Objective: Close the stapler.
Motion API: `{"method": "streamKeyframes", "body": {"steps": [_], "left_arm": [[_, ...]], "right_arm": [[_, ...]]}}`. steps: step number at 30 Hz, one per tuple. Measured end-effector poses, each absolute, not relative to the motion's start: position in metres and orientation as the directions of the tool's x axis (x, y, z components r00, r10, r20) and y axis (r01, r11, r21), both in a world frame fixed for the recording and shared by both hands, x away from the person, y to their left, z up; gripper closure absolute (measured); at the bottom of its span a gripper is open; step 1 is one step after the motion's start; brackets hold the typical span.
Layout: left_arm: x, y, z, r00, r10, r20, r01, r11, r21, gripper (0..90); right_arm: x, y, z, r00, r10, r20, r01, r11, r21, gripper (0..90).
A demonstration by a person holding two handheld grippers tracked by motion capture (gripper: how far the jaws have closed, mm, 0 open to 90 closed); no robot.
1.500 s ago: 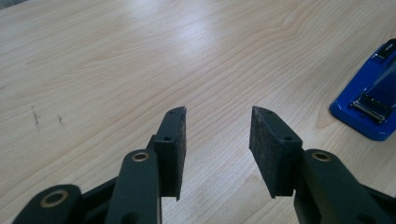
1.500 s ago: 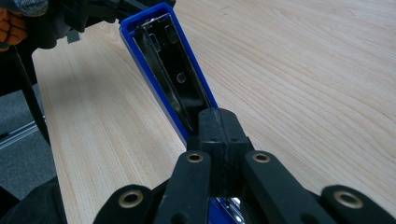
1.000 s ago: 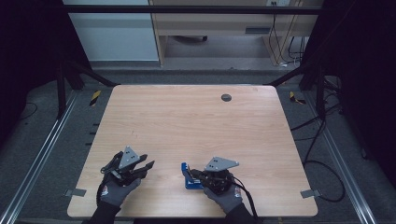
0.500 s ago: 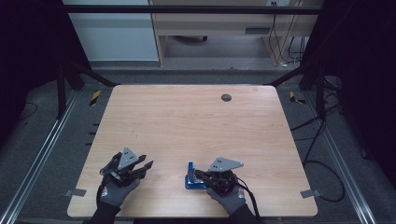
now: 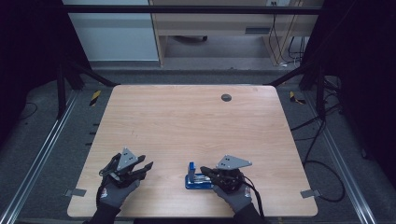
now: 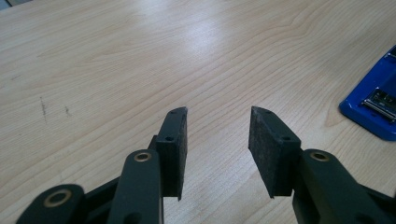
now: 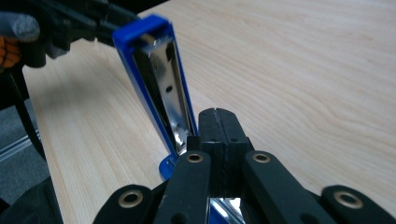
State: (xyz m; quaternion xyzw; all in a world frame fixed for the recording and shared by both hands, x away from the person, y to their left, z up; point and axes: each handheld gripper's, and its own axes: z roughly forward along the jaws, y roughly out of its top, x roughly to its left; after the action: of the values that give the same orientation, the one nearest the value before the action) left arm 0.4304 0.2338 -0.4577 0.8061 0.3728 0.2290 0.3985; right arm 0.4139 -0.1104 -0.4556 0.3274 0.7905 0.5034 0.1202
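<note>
The right claw [image 5: 204, 170], jaws pressed together with nothing between them, rests on the base of a blue stapler [image 5: 196, 179] at the near edge of the wooden tabletop [image 5: 196, 121]. In the right claw's own view the closed jaws [image 7: 218, 116] sit just beside the stapler's [image 7: 156, 79] raised top arm, which stands tilted up and open, its shiny metal channel facing the claw. Seen from above, that arm rises at the stapler's left end while the base lies flat under the claw tip.

To the left, well apart from the stapler, the left claw [image 5: 145, 168] hovers low over bare wood; its jaws have just been opening and stand moderately wide with nothing between them. Its view shows the two dark pads [image 6: 266, 154] parted over the grain, a corner of the blue stapler [image 6: 371, 105] off to the side.

Farther back, a small dark round grommet [image 5: 226, 97] sits near the far edge of the tabletop.
</note>
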Motion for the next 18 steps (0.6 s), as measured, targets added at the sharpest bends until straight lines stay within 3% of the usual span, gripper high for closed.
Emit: {"method": "streamKeyframes", "body": {"steps": [18], "left_arm": [[0.433,0.234,-0.461,0.613,0.788,0.055,0.434,-0.394,0.810,56.1]], "right_arm": [[0.413,-0.110,-0.403,-0.772,0.621,0.133,0.311,0.187,0.932,90.0]]}}
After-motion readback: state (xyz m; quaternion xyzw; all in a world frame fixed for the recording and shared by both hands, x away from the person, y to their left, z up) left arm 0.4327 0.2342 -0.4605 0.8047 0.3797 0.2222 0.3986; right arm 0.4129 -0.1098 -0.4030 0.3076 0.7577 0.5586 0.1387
